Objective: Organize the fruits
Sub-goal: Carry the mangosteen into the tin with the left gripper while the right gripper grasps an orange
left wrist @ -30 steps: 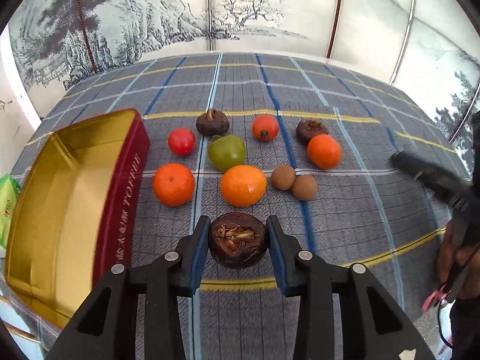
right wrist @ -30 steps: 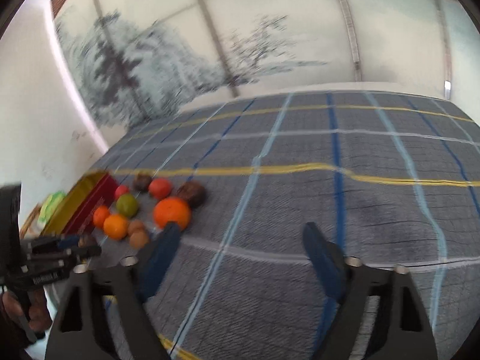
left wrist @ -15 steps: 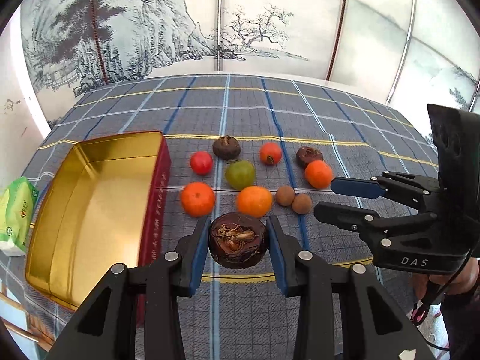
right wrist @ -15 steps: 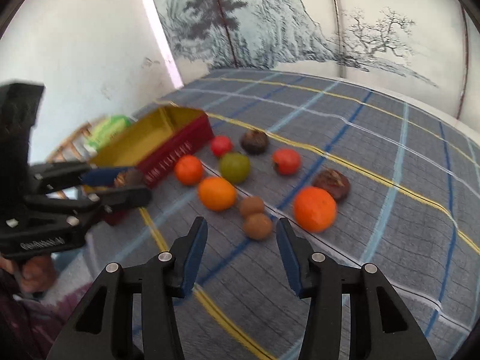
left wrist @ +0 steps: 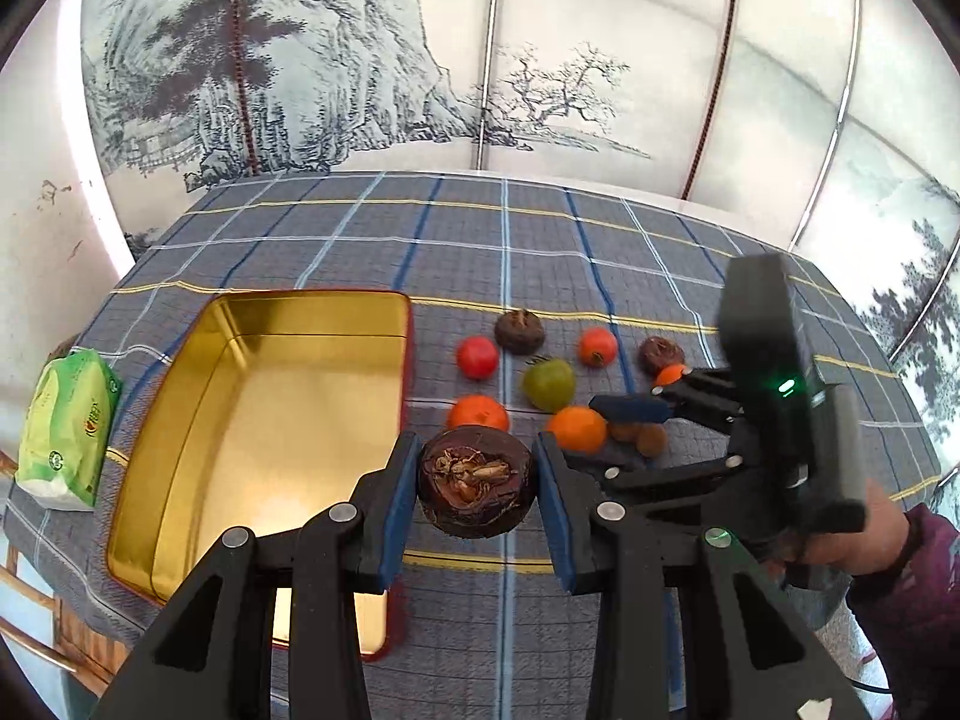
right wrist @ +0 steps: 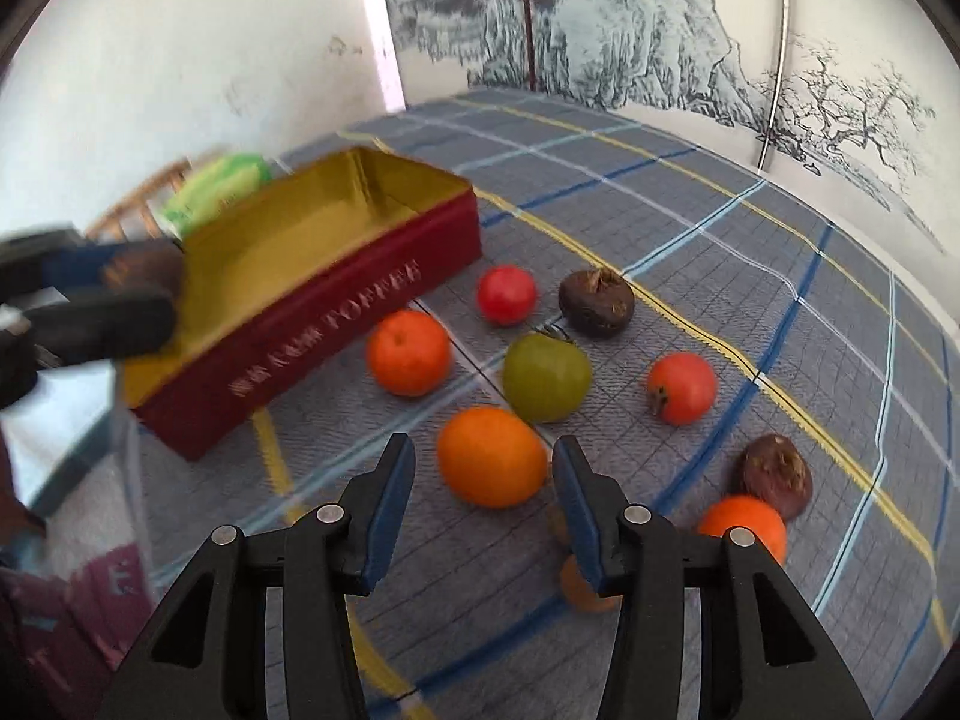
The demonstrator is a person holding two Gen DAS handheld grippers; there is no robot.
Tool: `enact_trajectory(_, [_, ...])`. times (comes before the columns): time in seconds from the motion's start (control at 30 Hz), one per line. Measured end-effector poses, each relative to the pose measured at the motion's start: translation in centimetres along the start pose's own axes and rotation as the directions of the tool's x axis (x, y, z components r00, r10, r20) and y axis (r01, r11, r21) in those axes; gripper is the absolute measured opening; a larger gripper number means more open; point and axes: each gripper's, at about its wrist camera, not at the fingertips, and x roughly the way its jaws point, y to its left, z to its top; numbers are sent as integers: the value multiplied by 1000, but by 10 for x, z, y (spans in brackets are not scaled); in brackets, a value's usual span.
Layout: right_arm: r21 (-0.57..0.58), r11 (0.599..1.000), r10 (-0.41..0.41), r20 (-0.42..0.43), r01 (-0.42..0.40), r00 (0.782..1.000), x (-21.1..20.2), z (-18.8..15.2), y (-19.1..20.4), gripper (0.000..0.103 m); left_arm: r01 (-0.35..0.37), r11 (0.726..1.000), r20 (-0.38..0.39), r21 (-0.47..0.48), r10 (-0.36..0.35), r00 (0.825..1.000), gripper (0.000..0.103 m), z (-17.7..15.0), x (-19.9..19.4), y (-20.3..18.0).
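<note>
My left gripper (left wrist: 477, 483) is shut on a dark brown mangosteen (left wrist: 476, 483) and holds it above the cloth, by the right wall of the empty gold-lined red tin (left wrist: 264, 414). My right gripper (right wrist: 483, 495) is open and hovers just short of an orange (right wrist: 491, 457). Around it lie a green tomato (right wrist: 545, 378), another orange (right wrist: 409, 351), red tomatoes (right wrist: 506, 294) (right wrist: 682, 387) and two dark mangosteens (right wrist: 596, 302) (right wrist: 776, 476). The right gripper also shows in the left wrist view (left wrist: 606, 438), over the fruits.
A green tissue pack (left wrist: 63, 429) lies left of the tin at the table's edge. A third orange (right wrist: 744, 525) and small brown fruits (left wrist: 641, 436) sit at the right. The plaid cloth (left wrist: 540, 252) stretches back to a painted screen.
My left gripper has lifted and pulled back toward the tin with the mangosteen. My right gripper has swung in from the right and down to the fruits, stopping by the near orange.
</note>
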Motion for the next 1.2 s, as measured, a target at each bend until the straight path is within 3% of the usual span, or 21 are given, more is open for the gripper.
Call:
enact_trajectory(0.03, [-8,1000,-8,-15,8,1000,5,1,1,49,-2,1000,1,-2,2,1000,34,1,-1,2])
enact_trajectory(0.07, [-13,1000,-17,-28,17,999,9,1,2,41,-4,1000,1,-3,4,1000,34,2,0,4])
enact_trajectory(0.23, [8,1000,-29,27,29,999,-1,-4,10,40,-32,1000,6,-2,32,999,34,6,1,15])
enact_trajectory(0.33, [40,999,16,65,-19,998,-12,-8,20,40,-56,998,6,4,55,998,34,10,4,24])
enact_trajectory(0.67, [65,998,5,49,-8,999,3,-17,31,40,-151,987,-6,54,152,988,35,25,25,53])
enact_trajectory(0.8, [68,998,-4,48,0,999,4,-15,31,40,-210,973,-12,93,212,977,35,35,44,68])
enact_trajectory(1.2, [58,998,-22,45,19,999,4,-16,34,40,-298,942,-79,154,313,947,36,62,99,109])
